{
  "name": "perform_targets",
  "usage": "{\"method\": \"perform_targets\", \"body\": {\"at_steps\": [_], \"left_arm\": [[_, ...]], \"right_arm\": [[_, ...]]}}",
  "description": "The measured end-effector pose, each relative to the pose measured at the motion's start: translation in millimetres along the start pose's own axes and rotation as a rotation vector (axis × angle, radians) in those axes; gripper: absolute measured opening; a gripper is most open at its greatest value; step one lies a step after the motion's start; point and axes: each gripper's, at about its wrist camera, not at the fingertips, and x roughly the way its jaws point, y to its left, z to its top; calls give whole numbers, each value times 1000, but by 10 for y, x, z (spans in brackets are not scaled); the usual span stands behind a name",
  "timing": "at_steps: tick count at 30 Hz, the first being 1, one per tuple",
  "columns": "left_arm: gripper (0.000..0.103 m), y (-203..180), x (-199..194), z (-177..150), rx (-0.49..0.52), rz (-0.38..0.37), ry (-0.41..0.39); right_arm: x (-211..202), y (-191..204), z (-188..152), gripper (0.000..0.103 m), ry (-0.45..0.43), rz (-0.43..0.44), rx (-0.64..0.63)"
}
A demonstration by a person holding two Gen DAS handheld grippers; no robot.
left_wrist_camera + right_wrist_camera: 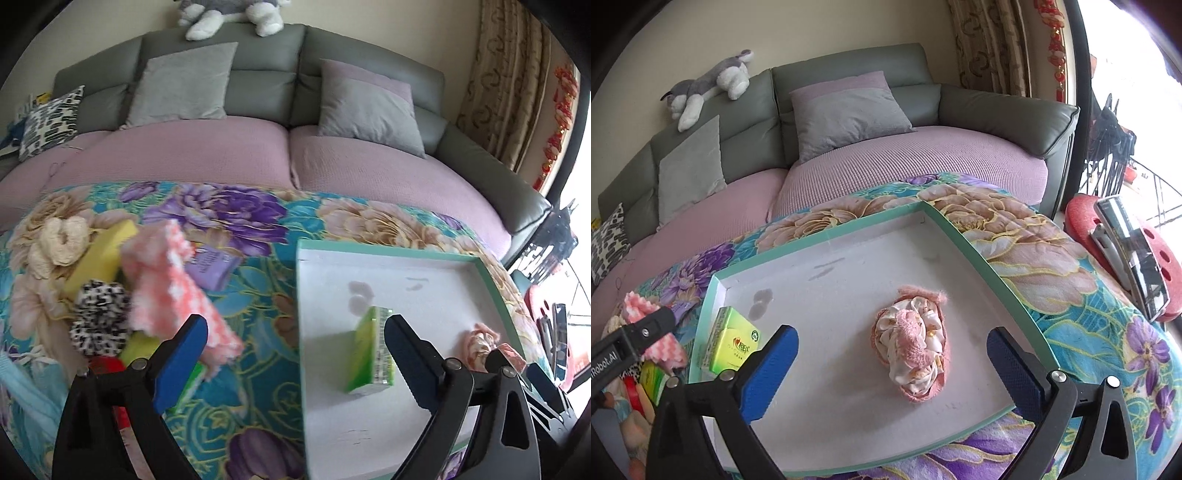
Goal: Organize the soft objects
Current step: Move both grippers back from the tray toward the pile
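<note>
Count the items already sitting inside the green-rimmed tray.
2. A green tissue pack stands near the tray's left edge, and a pink scrunchie bundle lies in the middle. Nothing else shows on the white floor; both grippers hang open above it.

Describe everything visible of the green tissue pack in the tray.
The green tissue pack is a small soft plastic-wrapped packet, yellow-green, with a red-and-green logo on its face. It stands on edge, slightly tilted, on the white floor of the tray, near its left wall. Neither claw touches it; nothing else visibly rests against it.
</note>
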Motion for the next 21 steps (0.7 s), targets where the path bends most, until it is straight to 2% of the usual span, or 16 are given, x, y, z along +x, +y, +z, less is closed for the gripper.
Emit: {"method": "perform_targets", "body": {"at_steps": [6, 11, 18, 21], "left_arm": [[99, 168, -94, -43, -31, 24, -13], [99, 244, -166, -49, -45, 6, -20], [99, 323, -272, -33, -51, -4, -37], [99, 412, -334, -11, -69, 8, -52]], "right_arm": [[-30, 58, -15, 103, 26, 8, -32], [-74, 97, -38, 103, 54, 69, -38], [-92, 282, -91, 103, 69, 109, -89], [-94, 332, -99, 103, 70, 98, -103]]}}
